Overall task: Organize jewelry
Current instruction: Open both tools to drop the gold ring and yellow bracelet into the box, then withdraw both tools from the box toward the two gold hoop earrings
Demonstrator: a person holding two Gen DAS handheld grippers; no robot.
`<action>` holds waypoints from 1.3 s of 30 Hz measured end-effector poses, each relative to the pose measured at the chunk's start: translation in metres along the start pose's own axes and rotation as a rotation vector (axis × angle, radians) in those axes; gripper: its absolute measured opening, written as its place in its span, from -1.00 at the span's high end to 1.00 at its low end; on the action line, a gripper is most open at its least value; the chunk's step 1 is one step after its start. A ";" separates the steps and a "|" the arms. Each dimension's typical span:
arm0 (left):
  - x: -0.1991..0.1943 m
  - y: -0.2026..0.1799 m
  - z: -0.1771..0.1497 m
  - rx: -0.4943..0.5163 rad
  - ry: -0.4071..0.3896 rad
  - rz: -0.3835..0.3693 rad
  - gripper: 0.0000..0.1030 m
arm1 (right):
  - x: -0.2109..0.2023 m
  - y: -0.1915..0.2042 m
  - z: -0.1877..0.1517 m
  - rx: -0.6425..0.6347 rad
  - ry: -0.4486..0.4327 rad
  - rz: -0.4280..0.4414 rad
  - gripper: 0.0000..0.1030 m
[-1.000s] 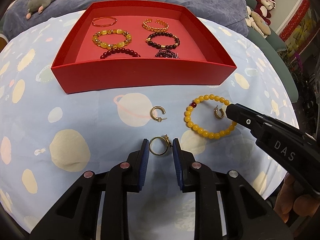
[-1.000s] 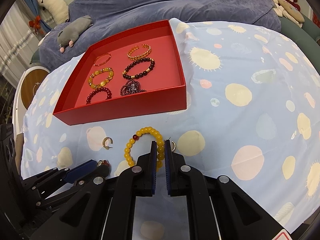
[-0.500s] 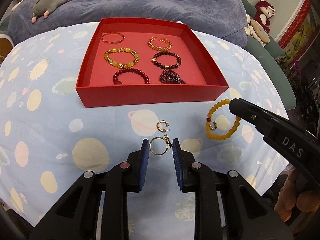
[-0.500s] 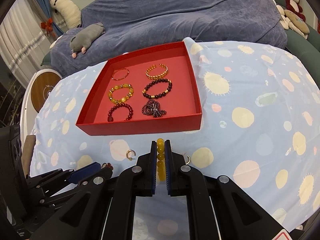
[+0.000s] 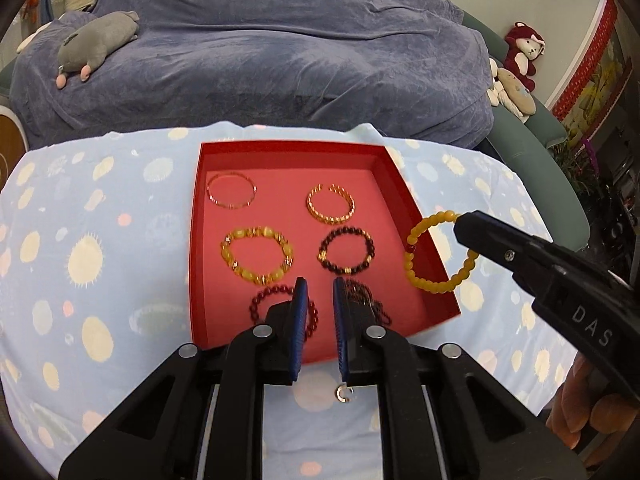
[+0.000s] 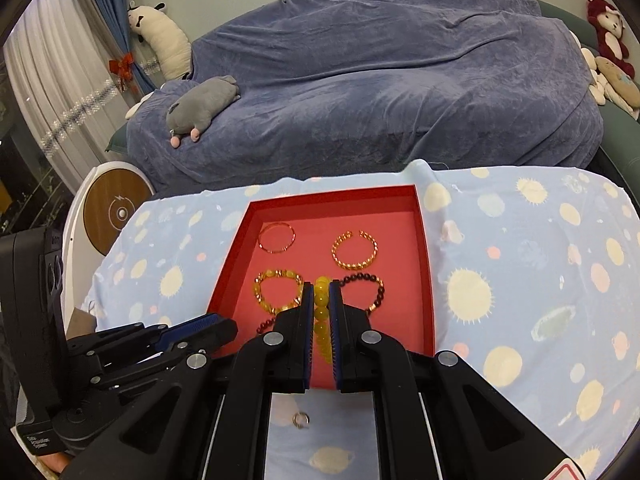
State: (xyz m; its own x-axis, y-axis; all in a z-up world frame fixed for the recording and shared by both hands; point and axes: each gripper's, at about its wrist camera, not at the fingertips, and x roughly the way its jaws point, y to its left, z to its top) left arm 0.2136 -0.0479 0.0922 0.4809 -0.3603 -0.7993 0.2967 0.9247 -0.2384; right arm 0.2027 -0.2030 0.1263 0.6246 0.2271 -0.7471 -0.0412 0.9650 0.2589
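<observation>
Jaws of the right gripper (image 6: 320,312) are being clamped on the yellow bead bracelet (image 5: 434,256) at the red tray's (image 5: 416,204) 3 o'clock wall, left gripper (image 5: 317,308) jaws being held narrowly apart on nothing, so it's probably getting snagged there.

Red tray (image 5: 196,240): matt card or paperboard, smooth walls and floor. Yellow bead bracelet (image 5: 436,284): glossy, smooth, waxy beads. Gold bangle (image 5: 231,191) at the tray's 11 o'clock: thin shiny metal. Twisted gold cuff (image 5: 331,204) at 1 o'clock: bright textured metal. Tablecloth (image 5: 100,280): matt printed cloth. Sofa cover (image 6: 400,100): soft napped fabric. Right gripper (image 6: 321,312): matt black plastic, ribbed blue pads (image 6: 307,320), bright metal screws.
</observation>
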 end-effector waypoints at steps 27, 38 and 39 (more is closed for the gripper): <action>0.088 0.036 0.036 0.017 0.033 0.129 0.26 | 0.106 -0.050 0.009 0.019 0.094 -0.189 0.32; 0.032 0.018 0.001 0.025 -0.003 0.131 0.16 | 0.034 -0.045 -0.026 0.039 0.056 -0.175 0.29; 0.027 0.015 -0.004 0.028 -0.003 0.130 0.16 | 0.028 -0.044 -0.032 0.040 0.059 -0.172 0.29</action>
State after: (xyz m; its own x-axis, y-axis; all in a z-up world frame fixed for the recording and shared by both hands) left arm 0.2278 -0.0428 0.0644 0.5192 -0.2377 -0.8209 0.2543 0.9600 -0.1172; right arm 0.1970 -0.2346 0.0743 0.5731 0.0671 -0.8167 0.0942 0.9846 0.1470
